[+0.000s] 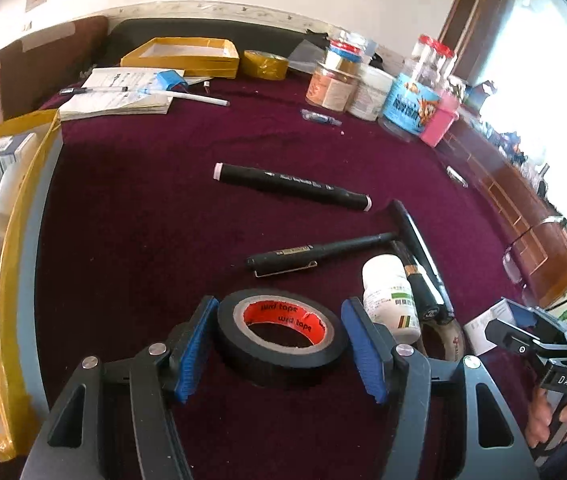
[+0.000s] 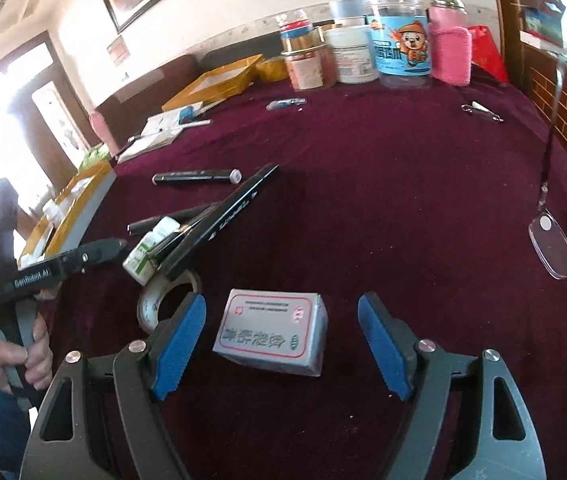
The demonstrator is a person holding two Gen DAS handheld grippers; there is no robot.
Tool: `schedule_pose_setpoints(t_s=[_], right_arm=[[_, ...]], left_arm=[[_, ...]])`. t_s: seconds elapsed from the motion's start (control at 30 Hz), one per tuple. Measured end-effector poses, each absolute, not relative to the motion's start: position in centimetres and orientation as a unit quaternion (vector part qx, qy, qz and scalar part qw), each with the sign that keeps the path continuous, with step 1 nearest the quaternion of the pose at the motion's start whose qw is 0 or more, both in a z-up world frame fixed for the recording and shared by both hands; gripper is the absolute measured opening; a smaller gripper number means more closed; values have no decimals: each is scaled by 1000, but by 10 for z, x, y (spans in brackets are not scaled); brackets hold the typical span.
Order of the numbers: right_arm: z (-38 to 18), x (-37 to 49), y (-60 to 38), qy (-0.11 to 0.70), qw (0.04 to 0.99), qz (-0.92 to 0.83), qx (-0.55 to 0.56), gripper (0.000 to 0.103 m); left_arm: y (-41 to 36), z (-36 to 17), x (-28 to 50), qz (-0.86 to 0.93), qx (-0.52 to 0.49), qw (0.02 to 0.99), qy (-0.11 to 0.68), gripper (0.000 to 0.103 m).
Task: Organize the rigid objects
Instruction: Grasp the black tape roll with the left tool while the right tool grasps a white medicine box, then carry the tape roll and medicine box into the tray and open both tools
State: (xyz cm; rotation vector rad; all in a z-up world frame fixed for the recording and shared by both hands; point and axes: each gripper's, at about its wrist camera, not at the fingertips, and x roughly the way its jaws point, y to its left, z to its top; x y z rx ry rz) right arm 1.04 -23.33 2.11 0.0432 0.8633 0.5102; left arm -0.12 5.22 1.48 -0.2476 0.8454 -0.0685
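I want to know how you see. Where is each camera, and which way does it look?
Left wrist: on the left hand-held gripper, looking down at the black tape roll between its blue pads.
Right wrist: on the right hand-held gripper, looking down at the small box; a hand shows at the left.
Both show the white bottle and pens on the dark red table.

A matt, napped maroon cloth [image 1: 143, 200] covers the desk. The tape roll [image 1: 281, 334] is smooth, glossy black plastic. The small box [image 2: 271, 330] is printed cardboard with a slight sheen. Ribbed blue rubbery pads [image 2: 383, 348] line matt black jaws. The glasses [image 2: 563, 276] have clear glossy lenses.
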Motion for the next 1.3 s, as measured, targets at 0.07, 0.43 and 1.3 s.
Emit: schedule_pose_setpoints(t_s=[0.07, 0.43, 1.3], right_arm=[[18, 11, -231, 423, 873, 242, 15, 75], [30, 8, -240, 384, 891, 242, 34, 46], [50, -5, -207, 375, 873, 306, 56, 46]], left_arm=[[52, 14, 0, -35, -121, 903, 412, 67], [57, 19, -8, -34, -129, 911, 389, 67], [134, 71, -76, 20, -175, 939, 296, 67]])
